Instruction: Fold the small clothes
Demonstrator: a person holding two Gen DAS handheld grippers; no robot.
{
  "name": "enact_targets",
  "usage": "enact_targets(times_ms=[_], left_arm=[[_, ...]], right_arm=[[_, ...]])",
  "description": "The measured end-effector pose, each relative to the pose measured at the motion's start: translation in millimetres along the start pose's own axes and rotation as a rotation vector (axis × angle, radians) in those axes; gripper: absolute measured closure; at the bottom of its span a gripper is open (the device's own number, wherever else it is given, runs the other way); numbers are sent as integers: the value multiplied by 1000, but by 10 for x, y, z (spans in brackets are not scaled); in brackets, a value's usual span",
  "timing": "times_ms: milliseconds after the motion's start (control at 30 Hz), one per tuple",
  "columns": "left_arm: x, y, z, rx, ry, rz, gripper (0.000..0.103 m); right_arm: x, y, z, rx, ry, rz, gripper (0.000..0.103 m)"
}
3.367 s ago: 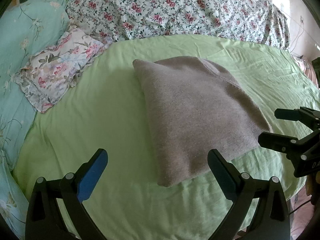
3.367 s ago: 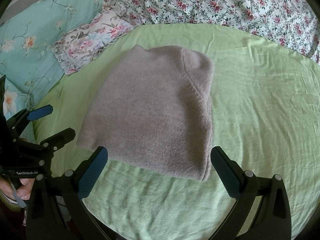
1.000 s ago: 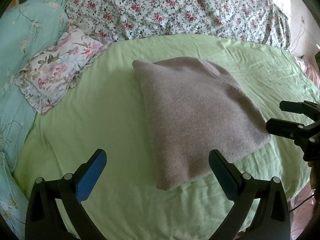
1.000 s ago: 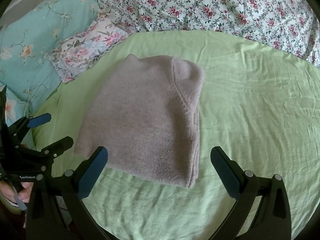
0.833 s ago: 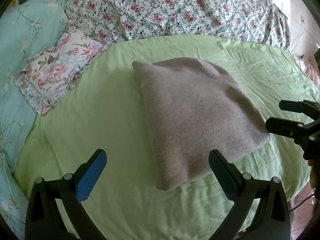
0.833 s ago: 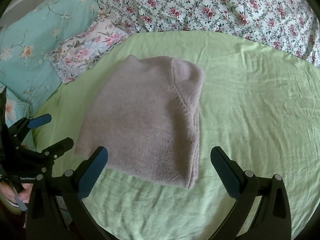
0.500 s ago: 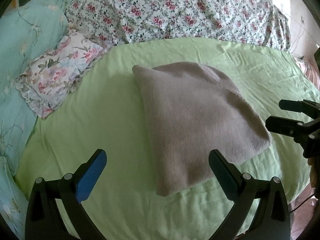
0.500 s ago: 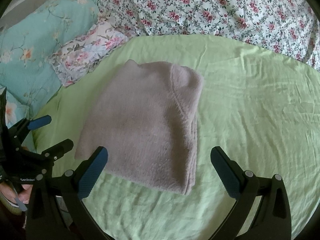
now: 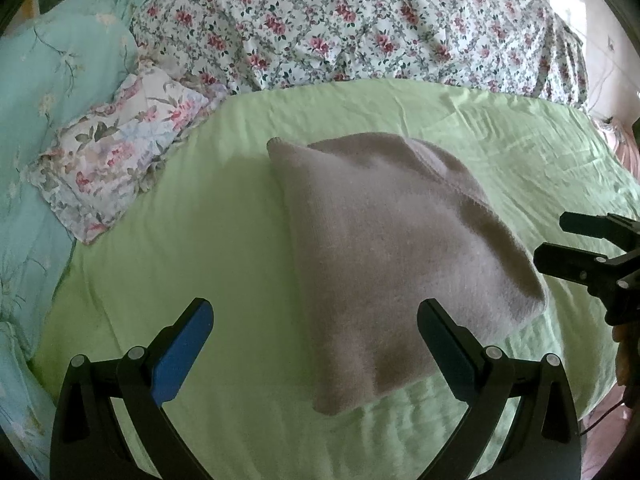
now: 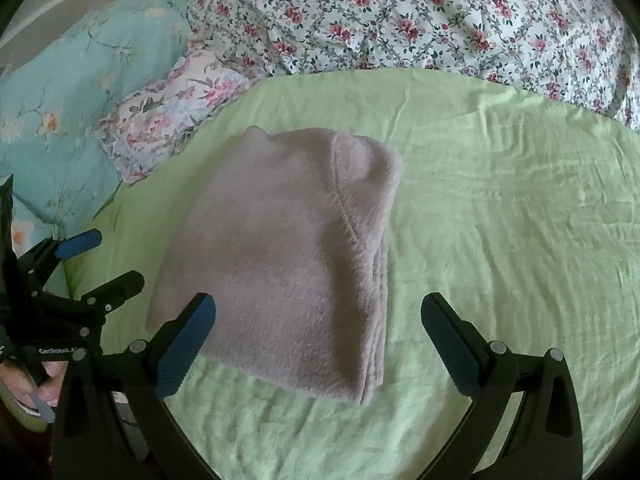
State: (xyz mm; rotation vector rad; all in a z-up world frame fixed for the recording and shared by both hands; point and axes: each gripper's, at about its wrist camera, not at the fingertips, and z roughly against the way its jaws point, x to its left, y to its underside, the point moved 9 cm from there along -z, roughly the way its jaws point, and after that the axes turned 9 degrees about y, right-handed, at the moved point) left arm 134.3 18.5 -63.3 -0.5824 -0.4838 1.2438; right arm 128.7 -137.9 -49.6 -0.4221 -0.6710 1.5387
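A grey-mauve knit garment (image 9: 392, 256) lies folded into a flat rectangle on the green bedsheet (image 9: 224, 264); it also shows in the right wrist view (image 10: 288, 248). My left gripper (image 9: 316, 340) is open and empty, held above the sheet at the garment's near left corner. My right gripper (image 10: 320, 332) is open and empty, held above the garment's near edge. Each gripper shows in the other's view: the right one (image 9: 580, 248) at the right edge, the left one (image 10: 96, 260) at the left edge.
A floral quilt (image 9: 360, 28) lies bunched across the back of the bed. A small floral pillow (image 9: 116, 160) and a teal floral pillow (image 9: 52, 92) lie at the left. The bed's edge falls away at the right (image 9: 612, 408).
Both grippers have drawn back and up a little from the garment, so it sits slightly lower in both views. The garment itself has not moved. Both grippers stay open.
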Motion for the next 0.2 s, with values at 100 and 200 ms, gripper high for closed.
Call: enact_targets(times_ms=[100,200], left_arm=[[-56,38,-42,11,1,-4,1],[-100,71,-74,20,5,-12,1]], right_arm=[[-6,31,-48,10,-9,-13,1],[4,50,-82,15,-20,-15,1]])
